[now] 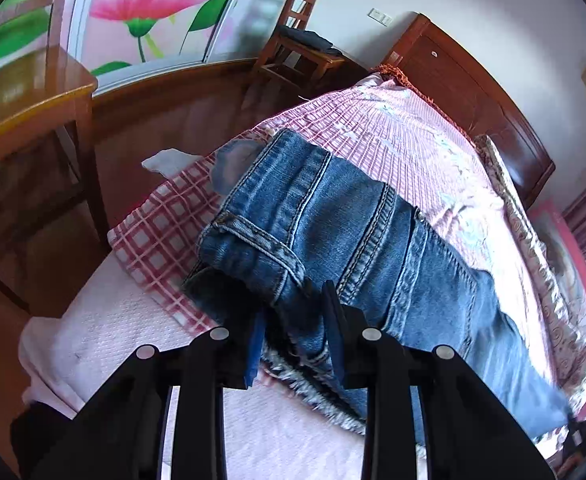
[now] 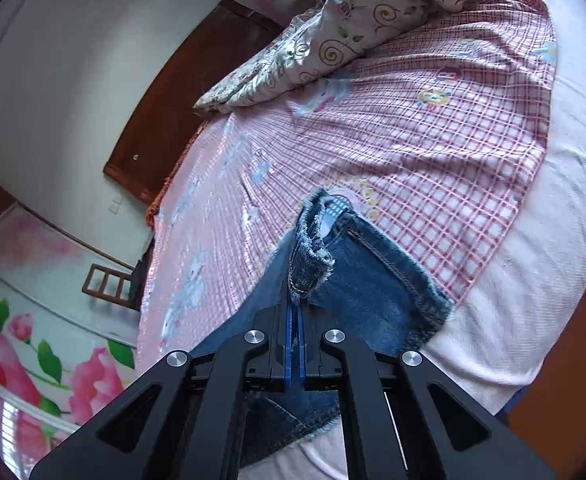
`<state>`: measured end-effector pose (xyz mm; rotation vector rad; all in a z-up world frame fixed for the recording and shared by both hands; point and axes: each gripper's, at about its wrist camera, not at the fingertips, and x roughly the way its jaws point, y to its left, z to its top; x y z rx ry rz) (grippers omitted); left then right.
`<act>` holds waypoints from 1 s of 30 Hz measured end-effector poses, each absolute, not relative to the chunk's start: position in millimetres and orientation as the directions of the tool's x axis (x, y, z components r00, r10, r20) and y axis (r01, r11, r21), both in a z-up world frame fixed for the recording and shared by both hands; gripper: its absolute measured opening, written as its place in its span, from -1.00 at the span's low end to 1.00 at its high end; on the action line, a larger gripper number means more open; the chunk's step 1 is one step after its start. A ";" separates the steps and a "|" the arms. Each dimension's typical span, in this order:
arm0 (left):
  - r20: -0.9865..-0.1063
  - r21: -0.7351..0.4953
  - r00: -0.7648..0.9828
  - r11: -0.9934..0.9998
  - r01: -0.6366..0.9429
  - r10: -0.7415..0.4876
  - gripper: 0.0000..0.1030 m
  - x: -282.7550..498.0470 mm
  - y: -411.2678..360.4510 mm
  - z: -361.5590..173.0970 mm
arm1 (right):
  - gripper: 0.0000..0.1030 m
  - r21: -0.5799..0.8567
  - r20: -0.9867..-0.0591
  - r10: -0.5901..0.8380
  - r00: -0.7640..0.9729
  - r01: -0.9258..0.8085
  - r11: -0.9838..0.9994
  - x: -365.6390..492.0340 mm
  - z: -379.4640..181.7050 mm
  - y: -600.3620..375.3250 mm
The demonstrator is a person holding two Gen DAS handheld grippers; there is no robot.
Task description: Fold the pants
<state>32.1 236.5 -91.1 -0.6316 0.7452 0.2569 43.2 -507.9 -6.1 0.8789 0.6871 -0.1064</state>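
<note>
left wrist view: i see the jeans (image 1: 333, 232) folded over on the checked sheet (image 1: 157, 236), so i judge one fold remains. my left gripper (image 1: 295, 320) straddles the fold, fingers apart; my right gripper (image 2: 294, 304) pinches a hem. bed (image 2: 533, 300) beside a wooden chair (image 1: 297, 44).

- Left gripper (image 1: 295, 322) is sitting over the near end of the jeans (image 1: 333, 232), fingers (image 1: 335, 320) spread apart with denim between them.
- Jeans are lying folded on the pink checked sheet (image 1: 161, 236), frayed hem (image 1: 313, 396) nearest the camera.
- Wooden chair (image 1: 297, 44) is standing behind the bed; wooden table (image 1: 33, 100) is showing at left.
</note>
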 end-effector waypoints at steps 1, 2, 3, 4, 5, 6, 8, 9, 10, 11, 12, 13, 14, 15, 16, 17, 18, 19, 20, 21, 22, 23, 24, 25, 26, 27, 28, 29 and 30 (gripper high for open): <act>-0.700 -0.435 0.714 0.793 -0.426 0.000 -0.49 31.3 235.8 -92.8 | -0.99 0.653 -0.644 0.180 0.744 0.411 0.637 42.4 -23.3 -514.9; -0.698 -0.428 0.716 0.800 -0.420 0.002 -0.49 30.7 235.1 -93.0 | -0.99 0.612 -0.706 0.169 0.688 0.471 0.635 42.5 -45.3 -520.2; -0.699 -0.421 0.715 0.806 -0.417 0.005 -0.49 30.4 234.7 -92.3 | -0.99 0.570 -0.757 0.164 0.632 0.517 0.639 43.2 -67.9 -522.9; -0.703 -0.410 0.711 0.813 -0.414 0.007 -0.49 29.6 234.4 -91.0 | -1.00 0.597 -0.738 0.173 0.652 0.512 0.618 39.8 -80.4 -525.2; -0.704 -0.409 0.710 0.813 -0.414 0.007 -0.49 28.7 234.9 -90.0 | -1.00 0.627 -0.714 0.175 0.677 0.508 0.590 35.3 -85.7 -528.0; -0.706 -0.407 0.708 0.813 -0.415 0.008 -0.48 27.5 235.9 -89.0 | -1.00 0.630 -0.711 0.164 0.684 0.514 0.582 33.4 -83.5 -526.7; -0.706 -0.413 0.709 0.811 -0.414 0.003 -0.48 25.3 239.1 -88.5 | -1.00 0.580 -0.737 0.136 0.662 0.516 0.630 37.2 -77.3 -521.6; -0.705 -0.416 0.710 0.811 -0.412 0.000 -0.47 24.9 239.4 -88.5 | -1.00 0.570 -0.742 0.136 0.656 0.511 0.644 39.2 -76.6 -521.1; -0.705 -0.411 0.709 0.814 -0.411 0.003 -0.47 24.5 238.8 -87.7 | -1.00 0.572 -0.743 0.146 0.654 0.506 0.645 39.5 -76.2 -522.5; -0.706 -0.401 0.708 0.818 -0.412 0.011 -0.46 23.7 237.3 -86.2 | -1.00 0.578 -0.741 0.154 0.654 0.504 0.642 39.2 -75.9 -523.2; -0.702 -0.390 0.712 0.821 -0.416 0.027 -0.43 21.0 236.2 -82.3 | -1.00 0.580 -0.740 0.158 0.654 0.501 0.642 38.8 -76.7 -524.5; -0.694 -0.390 0.719 0.821 -0.418 0.036 -0.40 18.0 235.8 -79.3 | -0.99 0.580 -0.739 0.157 0.655 0.500 0.643 37.6 -76.6 -525.0; -0.687 -0.389 0.725 0.820 -0.420 0.046 -0.33 15.2 235.1 -76.7 | -0.99 0.581 -0.737 0.156 0.657 0.499 0.644 35.8 -77.4 -525.6; -0.685 -0.366 0.724 0.820 -0.439 0.081 -0.32 11.3 234.5 -73.0 | -0.99 0.584 -0.735 0.156 0.660 0.498 0.641 33.4 -78.2 -525.4; -0.685 -0.339 0.718 0.819 -0.463 0.122 -0.33 8.4 235.5 -69.7 | -0.99 0.590 -0.731 0.157 0.664 0.500 0.634 32.8 -79.6 -525.5; -0.680 -0.324 0.717 0.815 -0.481 0.152 -0.32 5.2 238.1 -66.3 | -0.99 0.591 -0.730 0.156 0.665 0.501 0.632 32.5 -80.3 -525.5; -0.666 -0.335 0.729 0.809 -0.483 0.159 -0.31 1.4 241.4 -62.9 | -0.99 0.586 -0.733 0.154 0.663 0.500 0.638 33.9 -79.1 -522.8; -0.651 -0.355 0.743 0.803 -0.479 0.156 -0.30 -2.5 246.9 -59.3 | -0.99 0.580 -0.736 0.151 0.660 0.498 0.645 34.5 -78.7 -521.9; -0.648 -0.349 0.742 0.799 -0.489 0.171 -0.26 -4.2 249.2 -56.2 | -0.99 0.574 -0.739 0.149 0.657 0.498 0.650 35.1 -78.3 -521.4; -0.644 -0.338 0.741 0.798 -0.498 0.190 -0.25 -5.4 251.2 -52.9 | -0.99 0.571 -0.741 0.149 0.655 0.498 0.652 37.7 -78.3 -520.0; -0.631 -0.337 0.751 0.803 -0.491 0.194 -0.25 -5.8 251.9 -47.7 | -0.99 0.571 -0.742 0.150 0.654 0.497 0.653 38.5 -78.0 -519.8; -0.621 -0.344 0.763 0.812 -0.472 0.180 -0.16 -3.9 250.7 -43.2 | -0.99 0.569 -0.743 0.150 0.653 0.496 0.656 39.9 -77.5 -519.1; -0.616 -0.350 0.770 0.817 -0.457 0.166 -0.11 -1.4 247.8 -40.5 | -0.99 0.564 -0.744 0.147 0.651 0.495 0.661 40.2 -77.3 -518.5; -0.601 -0.366 0.789 0.834 -0.413 0.127 -0.09 4.8 240.6 -35.7 | -0.99 0.561 -0.745 0.145 0.651 0.495 0.663 41.0 -76.9 -517.9; -0.582 -0.379 0.809 0.854 -0.357 0.080 -0.04 11.7 231.7 -31.5 | -0.99 0.561 -0.745 0.144 0.652 0.495 0.663 41.5 -76.7 -517.5; -0.568 -0.381 0.822 0.870 -0.312 0.046 0.00 18.1 222.6 -27.5 | -0.99 0.563 -0.744 0.145 0.652 0.496 0.661 42.1 -76.5 -517.3; -0.552 -0.372 0.834 0.893 -0.253 0.006 0.04 28.3 207.9 -22.1 | -0.99 0.565 -0.744 0.146 0.653 0.497 0.658 42.2 -76.7 -517.1; -0.540 -0.365 0.841 0.912 -0.186 -0.044 0.11 40.0 192.1 -17.5 | -0.99 0.567 -0.743 0.146 0.653 0.498 0.656 43.1 -76.8 -517.1; -0.531 -0.365 0.843 0.920 -0.143 -0.079 0.19 48.6 181.2 -14.1 | -0.99 0.567 -0.743 0.145 0.653 0.500 0.655 43.8 -76.8 -516.9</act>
